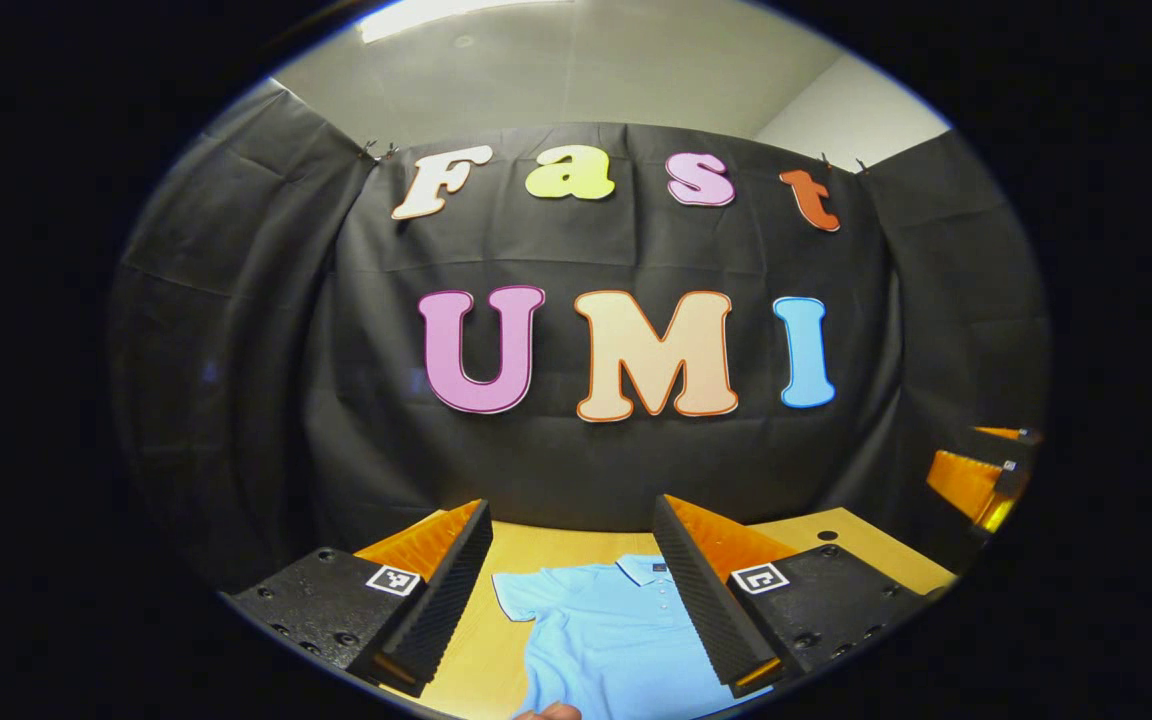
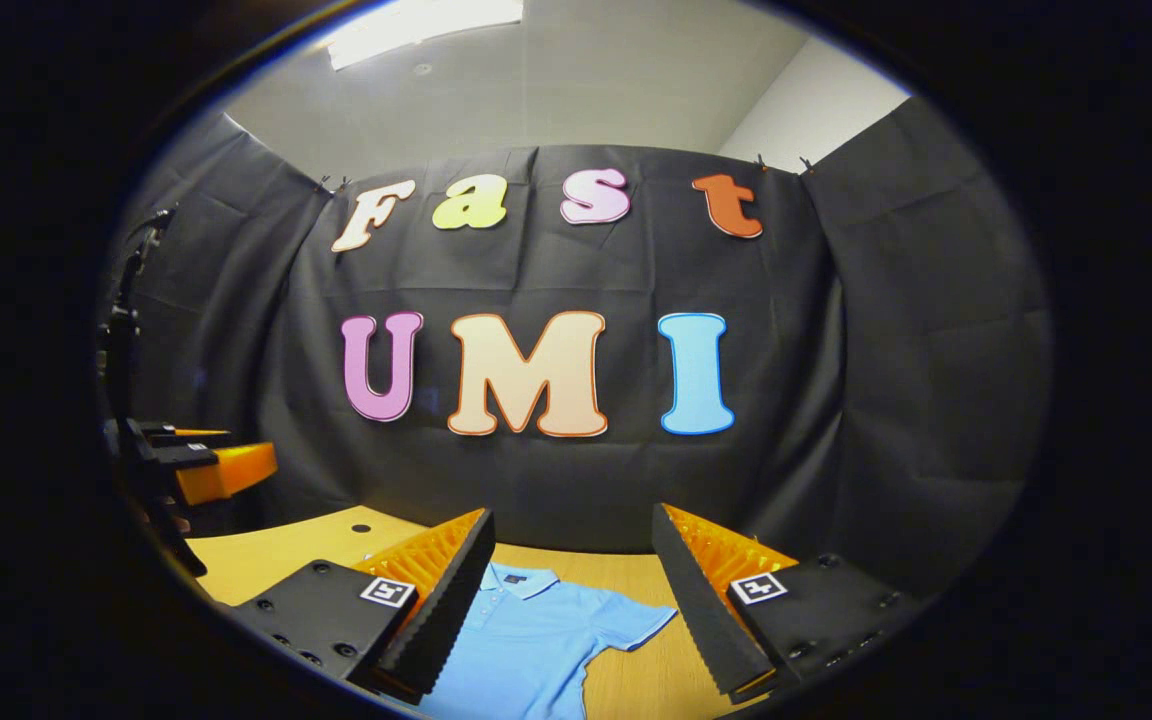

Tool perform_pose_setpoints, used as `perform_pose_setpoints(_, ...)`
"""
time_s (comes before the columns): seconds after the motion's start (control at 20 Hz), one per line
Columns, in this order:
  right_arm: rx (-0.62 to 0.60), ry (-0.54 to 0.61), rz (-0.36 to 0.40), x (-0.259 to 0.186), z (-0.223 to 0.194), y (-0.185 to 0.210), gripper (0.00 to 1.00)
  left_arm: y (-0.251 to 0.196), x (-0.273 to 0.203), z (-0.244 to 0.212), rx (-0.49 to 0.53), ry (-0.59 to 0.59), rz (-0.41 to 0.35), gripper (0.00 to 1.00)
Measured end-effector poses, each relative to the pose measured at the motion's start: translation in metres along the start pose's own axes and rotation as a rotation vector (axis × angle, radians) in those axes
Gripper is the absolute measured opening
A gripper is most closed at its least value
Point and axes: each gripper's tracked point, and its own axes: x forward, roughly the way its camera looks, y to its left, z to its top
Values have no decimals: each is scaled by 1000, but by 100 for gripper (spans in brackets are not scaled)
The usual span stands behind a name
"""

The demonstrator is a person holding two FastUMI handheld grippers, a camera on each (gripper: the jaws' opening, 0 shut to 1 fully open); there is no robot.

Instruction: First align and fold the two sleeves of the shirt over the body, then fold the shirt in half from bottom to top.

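Observation:
A light blue polo shirt [image 1: 606, 625] lies flat on the wooden table [image 1: 536, 550], collar toward the far wall, both short sleeves spread out. My left gripper [image 1: 571, 515] hovers open above it, with the shirt's left sleeve and collar between its fingers. In the right gripper view the same shirt [image 2: 536, 640] shows with its right sleeve [image 2: 636, 620] lying outward. My right gripper [image 2: 571, 520] is open too, held above the table with nothing between its fingers. The right gripper [image 1: 981, 480] also appears at the right edge of the left gripper view.
The black cloth wall stands close behind the table's far edge. The left gripper [image 2: 196, 465] shows at the left of the right gripper view, with a stand behind it. A small hole [image 2: 360, 527] marks the tabletop. A fingertip [image 1: 548, 712] pokes in at the bottom.

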Motion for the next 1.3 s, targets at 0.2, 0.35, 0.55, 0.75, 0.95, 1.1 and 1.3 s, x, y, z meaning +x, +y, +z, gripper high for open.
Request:
perform_pose_setpoints(0.2, -52, 87, -73, 52, -51, -15, 98, 17, 26, -4, -15, 11, -15, 96)
perform_pose_setpoints(0.35, -67, 168, -130, 94, -94, -30, 96, 39, 41, -5, -4, 9, -5, 96)
perform_pose_setpoints(0.55, -57, 292, -198, 142, -163, -50, 99, 70, 59, -24, 25, 63, 26, 96)
perform_pose_setpoints(0.75, -74, 419, -256, 170, -234, -70, 99, 86, 73, -37, 27, 106, 43, 96)
perform_pose_setpoints(0.95, -65, 552, -295, 180, -295, -86, 99, 92, 86, -40, 47, 113, 38, 96)
perform_pose_setpoints(1.1, -19, 654, -317, 183, -337, -93, 99, 90, 92, -43, 49, 122, 21, 96)
perform_pose_setpoints(1.3, 59, 764, -364, 179, -373, -100, 100, 93, 96, -48, 53, 133, 16, 96)
